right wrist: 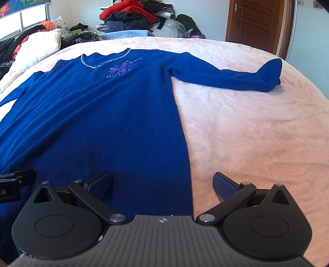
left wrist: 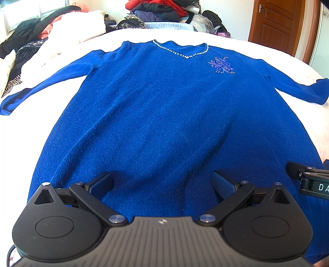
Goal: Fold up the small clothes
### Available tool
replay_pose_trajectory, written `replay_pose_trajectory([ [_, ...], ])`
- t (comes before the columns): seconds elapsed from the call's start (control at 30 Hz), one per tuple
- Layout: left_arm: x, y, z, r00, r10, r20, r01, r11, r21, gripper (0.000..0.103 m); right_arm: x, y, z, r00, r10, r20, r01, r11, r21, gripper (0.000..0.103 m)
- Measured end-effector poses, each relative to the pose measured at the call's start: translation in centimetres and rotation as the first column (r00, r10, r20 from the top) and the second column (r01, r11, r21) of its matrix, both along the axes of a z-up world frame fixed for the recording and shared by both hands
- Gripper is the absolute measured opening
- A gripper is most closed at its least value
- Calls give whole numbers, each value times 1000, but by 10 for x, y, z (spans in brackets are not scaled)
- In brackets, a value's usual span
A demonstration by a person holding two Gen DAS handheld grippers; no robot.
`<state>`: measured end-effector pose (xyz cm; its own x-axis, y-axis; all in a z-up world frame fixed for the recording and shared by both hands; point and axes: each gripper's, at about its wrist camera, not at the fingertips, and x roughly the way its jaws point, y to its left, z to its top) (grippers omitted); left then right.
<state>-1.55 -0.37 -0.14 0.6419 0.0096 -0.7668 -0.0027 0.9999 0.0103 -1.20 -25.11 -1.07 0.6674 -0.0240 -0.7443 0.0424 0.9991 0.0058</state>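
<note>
A blue V-neck sweater (left wrist: 164, 106) lies flat and face up on the bed, sleeves spread to both sides, with a beaded neckline and a beaded flower on the chest. My left gripper (left wrist: 162, 182) hovers open over the sweater's lower part, nothing between its fingers. In the right wrist view the sweater (right wrist: 98, 115) fills the left half, its right sleeve (right wrist: 226, 76) stretched across the sheet. My right gripper (right wrist: 162, 182) is open above the sweater's right side edge near the hem, one finger over the cloth and the other over the sheet.
The bed (right wrist: 257, 133) has a pale pink floral sheet, bare to the right of the sweater. Piles of clothes (left wrist: 160, 10) and bedding (right wrist: 35, 49) lie along the far side and left. A brown wooden door (right wrist: 255, 22) stands at the back right.
</note>
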Motion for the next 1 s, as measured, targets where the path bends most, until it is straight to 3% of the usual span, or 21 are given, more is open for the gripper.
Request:
replay_pose_trajectory([
  [0.57, 9, -8, 3, 1000, -15, -15, 16, 999, 46, 103, 23, -11, 12, 1000, 15, -24, -14, 1000, 24, 102],
  [0.87, 38, -4, 18, 1000, 9, -13, -9, 1000, 27, 103, 62, -58, 38, 997, 6, 77, -9, 999, 39, 103],
  [1.0, 52, -1, 30, 999, 48, 16, -48, 998, 26, 103, 85, -121, 66, 976, -83, 203, 51, 985, 162, 103],
])
